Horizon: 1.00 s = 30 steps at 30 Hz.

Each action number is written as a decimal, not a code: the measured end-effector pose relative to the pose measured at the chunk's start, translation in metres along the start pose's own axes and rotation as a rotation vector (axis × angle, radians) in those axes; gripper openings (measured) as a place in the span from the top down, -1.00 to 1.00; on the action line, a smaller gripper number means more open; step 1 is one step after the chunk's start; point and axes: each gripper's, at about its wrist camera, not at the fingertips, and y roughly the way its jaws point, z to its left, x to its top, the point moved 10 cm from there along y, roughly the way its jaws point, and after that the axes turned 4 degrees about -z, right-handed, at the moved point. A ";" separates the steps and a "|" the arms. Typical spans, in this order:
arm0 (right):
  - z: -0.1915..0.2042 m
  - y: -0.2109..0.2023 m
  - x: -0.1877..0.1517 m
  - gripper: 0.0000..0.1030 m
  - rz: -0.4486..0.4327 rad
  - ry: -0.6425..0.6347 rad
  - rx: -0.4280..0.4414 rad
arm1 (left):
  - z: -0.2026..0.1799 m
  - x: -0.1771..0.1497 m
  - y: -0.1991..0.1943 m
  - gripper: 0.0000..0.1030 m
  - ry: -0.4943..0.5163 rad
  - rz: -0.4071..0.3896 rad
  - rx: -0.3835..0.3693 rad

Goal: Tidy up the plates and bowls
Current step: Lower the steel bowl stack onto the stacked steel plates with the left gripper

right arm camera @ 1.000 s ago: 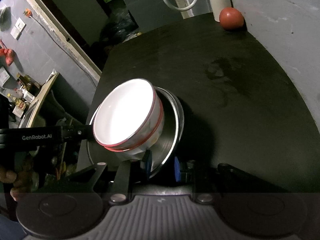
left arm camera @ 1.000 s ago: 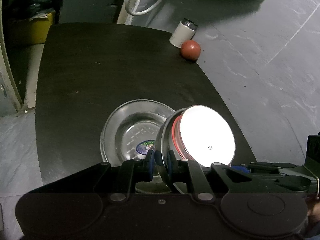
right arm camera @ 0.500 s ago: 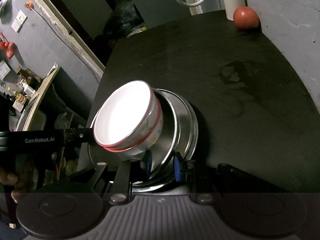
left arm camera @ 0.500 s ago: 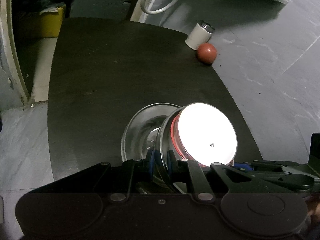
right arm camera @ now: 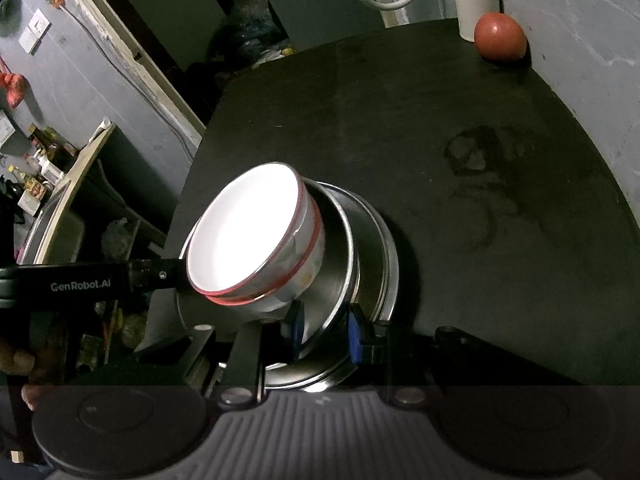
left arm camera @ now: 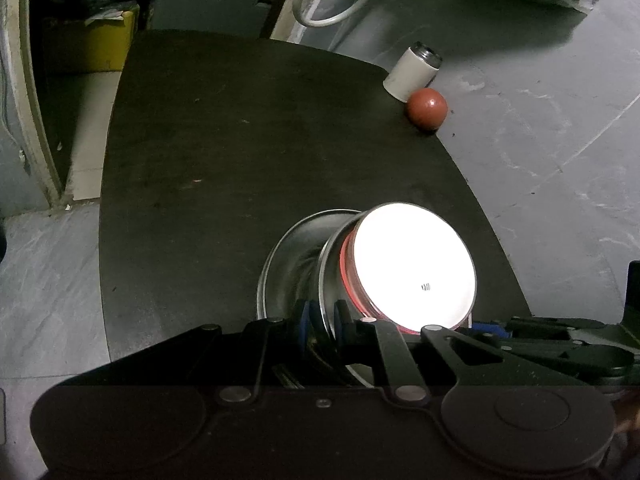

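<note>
Tilted steel bowl (left arm camera: 326, 276) now nearer lower bowl (left arm camera: 288, 264) | left tongs (left arm camera: 321, 317) — clamp rim | right tongs (right arm camera: 326, 330) — parted

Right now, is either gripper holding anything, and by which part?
Left gripper pinches the rim of the steel bowl carrying the white bowls. Right gripper straddles the same rim, not visibly closed.
</note>
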 end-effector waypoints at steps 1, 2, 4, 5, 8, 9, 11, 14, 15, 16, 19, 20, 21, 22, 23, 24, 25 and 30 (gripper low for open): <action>0.000 0.001 0.000 0.50 0.001 -0.001 0.000 | -0.001 0.001 0.001 0.77 -0.001 0.000 0.002; 0.000 0.001 0.000 0.50 0.002 -0.002 -0.001 | -0.001 0.000 0.001 0.77 -0.001 0.000 0.004; 0.000 0.002 0.001 0.50 0.001 -0.004 0.000 | 0.000 0.001 0.003 0.77 -0.002 0.001 0.007; 0.000 0.002 0.002 0.50 0.000 -0.005 0.000 | 0.000 0.001 0.003 0.77 -0.001 0.002 0.009; 0.000 0.003 0.003 0.51 -0.002 -0.010 -0.003 | 0.001 0.000 0.005 0.77 -0.005 0.003 0.013; -0.001 0.004 0.003 0.51 -0.002 -0.010 -0.003 | 0.001 0.000 0.005 0.77 -0.005 0.004 0.014; -0.001 0.004 0.003 0.51 -0.004 -0.012 -0.005 | 0.001 -0.001 0.006 0.77 -0.007 0.006 0.017; 0.000 0.005 0.004 0.51 -0.006 -0.017 -0.006 | 0.002 -0.001 0.007 0.76 -0.009 0.006 0.019; 0.000 0.005 0.004 0.51 -0.007 -0.017 -0.006 | 0.002 -0.001 0.008 0.76 -0.010 0.005 0.019; 0.000 0.005 0.004 0.51 -0.009 -0.018 -0.006 | 0.002 -0.001 0.008 0.76 -0.009 0.004 0.020; 0.000 0.005 0.005 0.51 -0.013 -0.017 -0.006 | 0.002 0.000 0.008 0.76 -0.003 0.000 0.023; 0.000 0.005 0.005 0.51 -0.014 -0.015 -0.006 | 0.002 0.000 0.009 0.75 -0.002 -0.001 0.023; 0.000 0.005 0.005 0.51 -0.015 -0.014 -0.006 | 0.002 -0.001 0.009 0.75 -0.004 -0.001 0.023; 0.000 0.005 0.004 0.51 -0.016 -0.013 -0.006 | 0.002 -0.001 0.009 0.75 -0.004 -0.001 0.022; 0.000 0.005 0.004 0.51 -0.016 -0.011 -0.005 | 0.003 -0.001 0.009 0.74 -0.004 0.000 0.022; 0.000 0.005 0.004 0.51 -0.017 -0.009 -0.004 | 0.003 -0.001 0.009 0.74 -0.004 0.000 0.021; -0.001 0.005 0.004 0.51 -0.018 -0.007 -0.003 | 0.003 -0.001 0.009 0.74 -0.005 0.000 0.021; -0.001 0.004 0.004 0.50 -0.024 -0.003 -0.002 | 0.003 -0.001 0.008 0.74 -0.005 -0.003 0.023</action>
